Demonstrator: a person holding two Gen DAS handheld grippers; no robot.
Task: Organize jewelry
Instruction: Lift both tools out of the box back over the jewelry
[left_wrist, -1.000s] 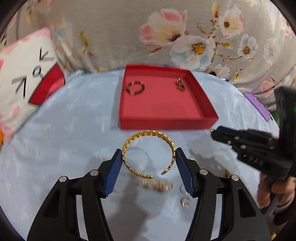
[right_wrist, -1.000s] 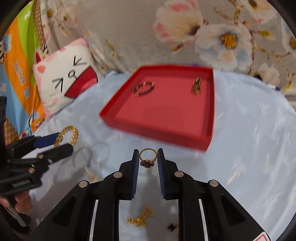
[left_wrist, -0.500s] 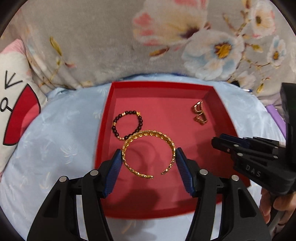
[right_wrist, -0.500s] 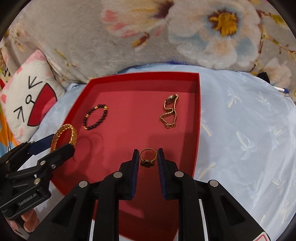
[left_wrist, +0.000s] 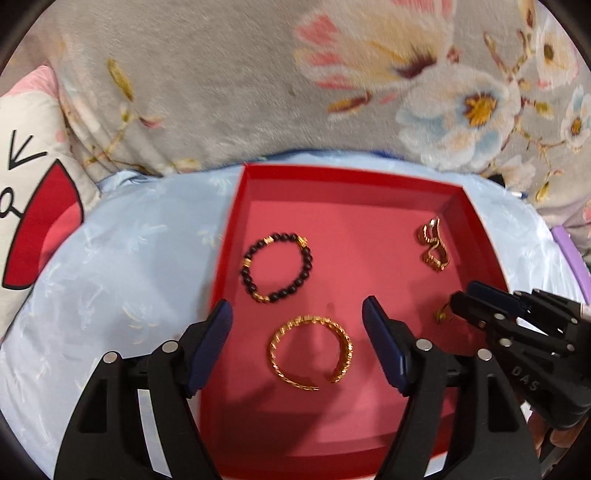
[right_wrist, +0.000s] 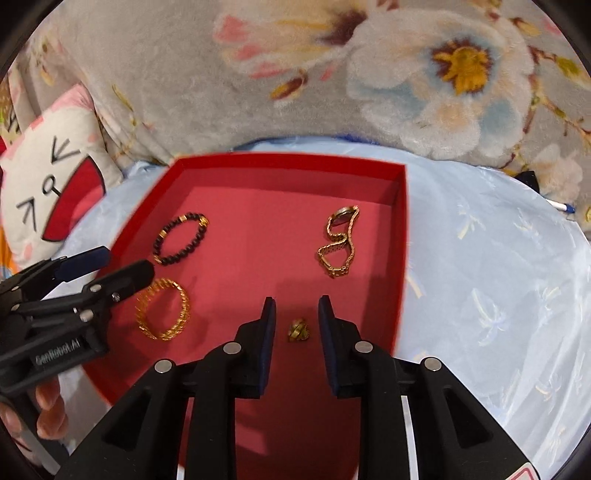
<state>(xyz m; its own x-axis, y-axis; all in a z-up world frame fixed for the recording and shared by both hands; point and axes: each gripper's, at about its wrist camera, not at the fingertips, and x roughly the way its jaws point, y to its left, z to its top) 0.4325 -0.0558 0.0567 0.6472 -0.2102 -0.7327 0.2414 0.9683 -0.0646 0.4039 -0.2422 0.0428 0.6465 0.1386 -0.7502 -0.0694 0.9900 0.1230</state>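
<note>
A red tray lies on a light blue cloth. In it lie a gold open bangle, a dark bead bracelet, a gold chain and a small gold ring. My left gripper is open above the bangle, empty. My right gripper is open above the ring, empty. Each gripper shows in the other's view, the right one and the left one.
A grey floral blanket rises behind the tray. A white cat-face cushion lies at the left. A purple object shows at the far right edge. The blue cloth spreads right of the tray.
Both grippers moved forward over the tray, then opened. The bangle dropped from the left gripper onto the tray floor, and the ring dropped from the right gripper.
</note>
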